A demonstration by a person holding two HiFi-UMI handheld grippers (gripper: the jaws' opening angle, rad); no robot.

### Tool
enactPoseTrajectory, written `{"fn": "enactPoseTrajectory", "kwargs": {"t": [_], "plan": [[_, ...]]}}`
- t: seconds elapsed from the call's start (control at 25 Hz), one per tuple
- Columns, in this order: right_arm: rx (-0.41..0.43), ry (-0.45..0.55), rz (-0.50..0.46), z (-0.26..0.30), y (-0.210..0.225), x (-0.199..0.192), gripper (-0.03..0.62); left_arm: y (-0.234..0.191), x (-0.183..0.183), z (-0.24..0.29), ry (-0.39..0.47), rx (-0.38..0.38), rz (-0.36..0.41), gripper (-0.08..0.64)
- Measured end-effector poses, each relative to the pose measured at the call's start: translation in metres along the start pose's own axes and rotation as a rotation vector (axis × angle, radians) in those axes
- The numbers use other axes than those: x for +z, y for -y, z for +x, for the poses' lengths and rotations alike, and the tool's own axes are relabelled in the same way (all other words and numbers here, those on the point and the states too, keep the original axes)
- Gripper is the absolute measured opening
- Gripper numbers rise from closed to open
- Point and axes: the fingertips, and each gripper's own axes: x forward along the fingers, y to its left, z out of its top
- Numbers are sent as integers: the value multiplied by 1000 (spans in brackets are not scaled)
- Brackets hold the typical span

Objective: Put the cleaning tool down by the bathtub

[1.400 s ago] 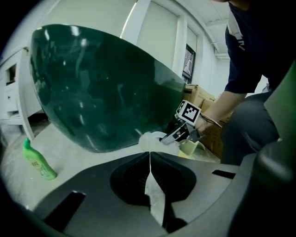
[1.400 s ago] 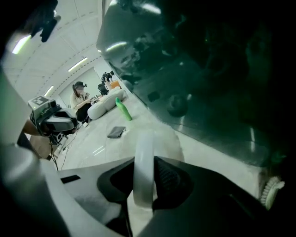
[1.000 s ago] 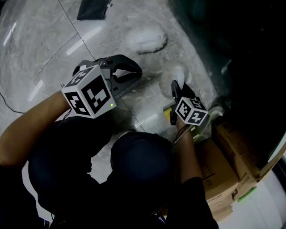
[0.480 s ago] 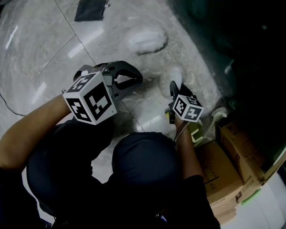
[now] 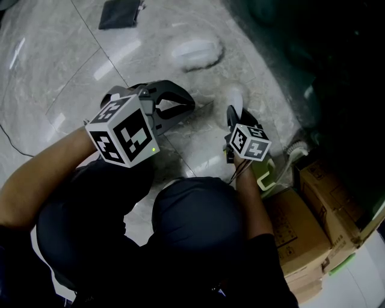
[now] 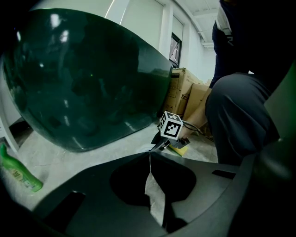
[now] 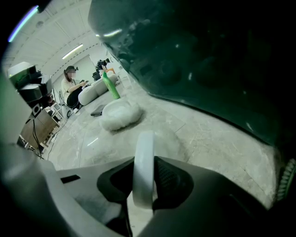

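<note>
Nothing legible anywhere. The cardboard boxes at lower right carry faint print, too small to read; the green bottle's label is blurred.

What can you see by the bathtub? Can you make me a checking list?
Surface: pale marble floor, glossy.
Job's things: white cleaning tool, held off the floor; dark green bathtub close beside it.
Clutter: green bottle, white fluffy pad, dark mat, cardboard boxes.
Grippers: right gripper, fingers clamped on the tool; left gripper, fingers together, holding nothing.
Cables: thin black cable on the floor.
Surroundings: seated person far off.
</note>
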Motion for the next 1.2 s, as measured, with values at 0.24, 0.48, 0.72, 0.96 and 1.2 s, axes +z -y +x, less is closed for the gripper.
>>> {"fn": "enactPoseTrajectory", "kwargs": {"t": [0.24,0.48,0.72,0.96,1.2], "plan": [[-19,6,-7,0,-1,-1,94,5,3,4,-7,-14,17,32],[-12,12,-48,-1,-8,-3,166,7,2,7,-11,-23,21,32],[-12,28,-65,-11,-8,3,198,7,4,7,-6,-29,22,32],[-9,54,-88,-21,-13,13,238,3,3,7,0,-23,15,32],[-7,77,-132,-23,-21,21,295,2,4,8,18,-27,7,32]]}}
